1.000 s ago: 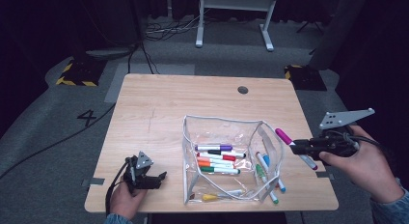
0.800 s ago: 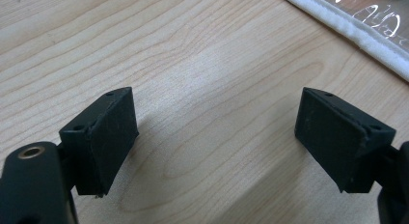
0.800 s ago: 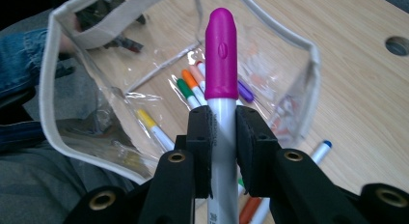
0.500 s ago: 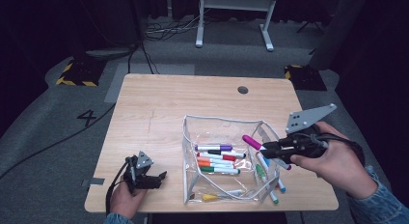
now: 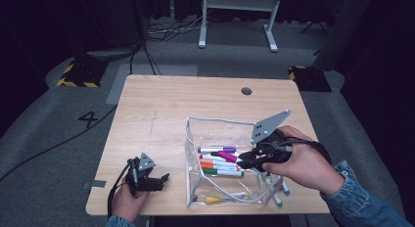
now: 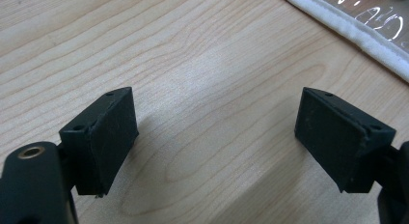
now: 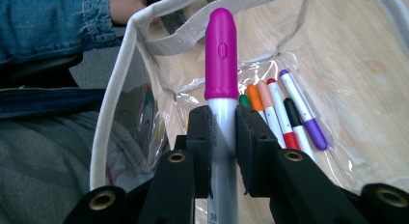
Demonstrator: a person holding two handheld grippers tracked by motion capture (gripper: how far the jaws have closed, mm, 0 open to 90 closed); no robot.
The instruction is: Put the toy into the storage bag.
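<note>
A clear plastic pouch (image 5: 211,125) with a white zip rim stands open on the wooden table (image 5: 161,104), with several coloured markers (image 5: 219,166) lying inside. My right gripper (image 5: 242,160) is over the pouch's opening, shut on a magenta-capped marker (image 5: 227,155) that points left into the pouch. In the right gripper view the magenta-capped marker (image 7: 221,64) sticks out between the black pads (image 7: 200,137), above the markers (image 7: 284,113) in the pouch (image 7: 115,89). My left gripper (image 5: 159,180) rests at the table's front left, open, with bare wood between its fingers (image 6: 103,137).
A few more markers (image 5: 280,188) lie on the table right of the pouch, near the front edge. A round cable hole (image 5: 246,91) sits at the table's back right. The left gripper view catches the pouch's white rim (image 6: 347,26) at top right.
My right gripper has carried the magenta-capped marker leftward from off the table's right side to over the pouch's opening. The left gripper has stayed where it was.
</note>
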